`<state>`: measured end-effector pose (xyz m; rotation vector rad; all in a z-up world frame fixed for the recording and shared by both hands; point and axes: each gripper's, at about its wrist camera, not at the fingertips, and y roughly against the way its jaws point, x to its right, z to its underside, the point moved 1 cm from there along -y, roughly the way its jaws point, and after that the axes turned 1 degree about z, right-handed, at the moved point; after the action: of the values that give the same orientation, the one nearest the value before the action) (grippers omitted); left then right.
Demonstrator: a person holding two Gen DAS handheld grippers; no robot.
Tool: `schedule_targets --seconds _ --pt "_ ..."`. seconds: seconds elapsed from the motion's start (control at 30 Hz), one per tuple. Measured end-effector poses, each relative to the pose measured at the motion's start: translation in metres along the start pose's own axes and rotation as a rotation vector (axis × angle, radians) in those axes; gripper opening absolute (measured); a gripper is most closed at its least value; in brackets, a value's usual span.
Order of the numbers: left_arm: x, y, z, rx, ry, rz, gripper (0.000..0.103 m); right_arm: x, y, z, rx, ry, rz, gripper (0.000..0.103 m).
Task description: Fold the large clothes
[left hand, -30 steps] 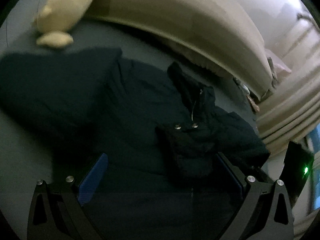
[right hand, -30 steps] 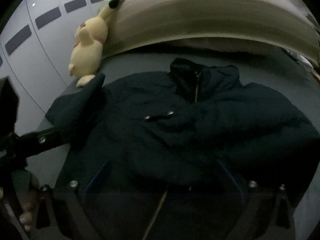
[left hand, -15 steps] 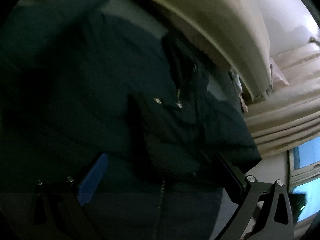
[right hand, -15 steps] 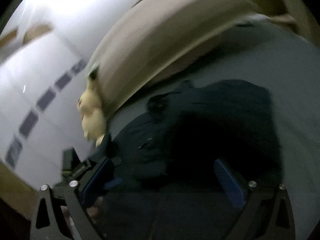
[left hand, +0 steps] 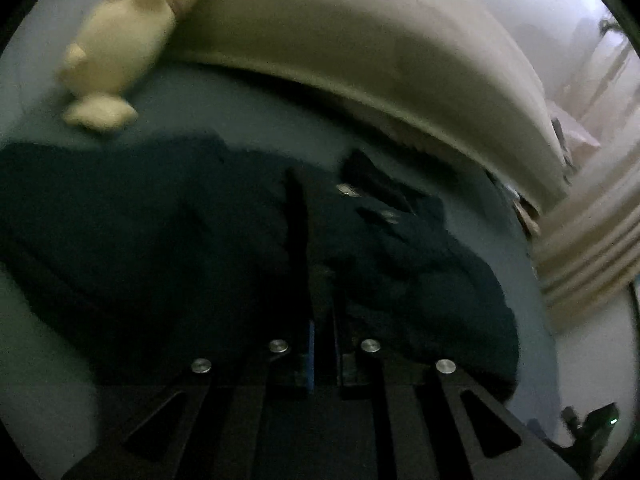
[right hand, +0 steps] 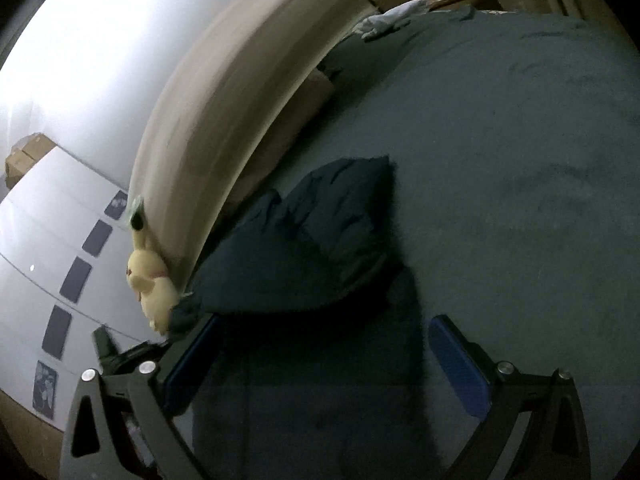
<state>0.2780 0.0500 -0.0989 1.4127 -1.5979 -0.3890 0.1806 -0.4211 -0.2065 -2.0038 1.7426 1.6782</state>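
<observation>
Left gripper point(left hand: 320, 264) sitting with jaws drawn fully together, only a thin slit showing between the blue pads. Pointing down into the dark jacket point(left hand: 200, 248); too dim to say whether any fabric is pinched in the slit, so not calling it a hold.

Jacket lying spread on the grey bed point(left hand: 248, 120), running out to both sides of the left jaws and ahead of them. Collar point(left hand: 360, 176) with two metal snaps lying just ahead and slightly right of the left fingertips. Bunched sleeve trailing off to the right of those jaws toward the bed edge.

Right gripper point(right hand: 320, 356) standing with jaws wide apart, blue pads point(right hand: 456, 364) clear on the right finger, nothing pressed between them. View rolled sideways. Dark fabric lying under and between the right jaws without touching the pads, as far as visible. Folded-over jacket sleeve point(right hand: 320, 240) lying just ahead of the right jaws, bare sheet stretching ahead and to the right.

Yellow plush toy point(left hand: 120, 48) leaning against the beige headboard point(left hand: 360, 52), well ahead and left of the left jaws, clear of the jacket. Same toy sitting ahead-left of the right jaws, just beside the jacket edge. Part of the other gripper showing beside the right gripper's left finger
</observation>
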Motion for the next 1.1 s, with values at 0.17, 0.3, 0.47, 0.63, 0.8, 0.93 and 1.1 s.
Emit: schedule_targets --seconds 0.17,0.3,0.47,0.63,0.8,0.93,1.1 --pt "-0.027 -0.029 0.015 -0.069 -0.025 -0.117 0.006 0.011 -0.039 -0.042 -0.046 -0.029 0.015 0.103" --pt "-0.034 -0.046 0.023 -0.086 -0.026 -0.145 0.006 0.017 -0.068 -0.080 -0.080 -0.075 0.040 0.103" --pt "-0.041 -0.035 0.033 -0.052 -0.052 -0.178 0.006 0.024 -0.109 -0.098 -0.156 -0.083 0.064 0.085" --pt "-0.042 -0.045 0.043 -0.033 -0.050 -0.183 0.007 -0.001 -0.136 -0.106 -0.238 0.094 0.149 0.019" --pt "-0.043 -0.041 0.049 -0.032 -0.064 -0.191 0.007 -0.017 -0.141 -0.103 -0.213 0.231 0.275 0.016" --pt "-0.044 -0.046 0.046 -0.048 -0.064 -0.202 0.008 -0.011 -0.135 -0.100 -0.175 0.188 0.251 0.048" --pt "-0.045 -0.046 0.045 -0.051 -0.069 -0.204 0.008 -0.012 -0.085 -0.094 -0.110 0.100 0.142 0.082"
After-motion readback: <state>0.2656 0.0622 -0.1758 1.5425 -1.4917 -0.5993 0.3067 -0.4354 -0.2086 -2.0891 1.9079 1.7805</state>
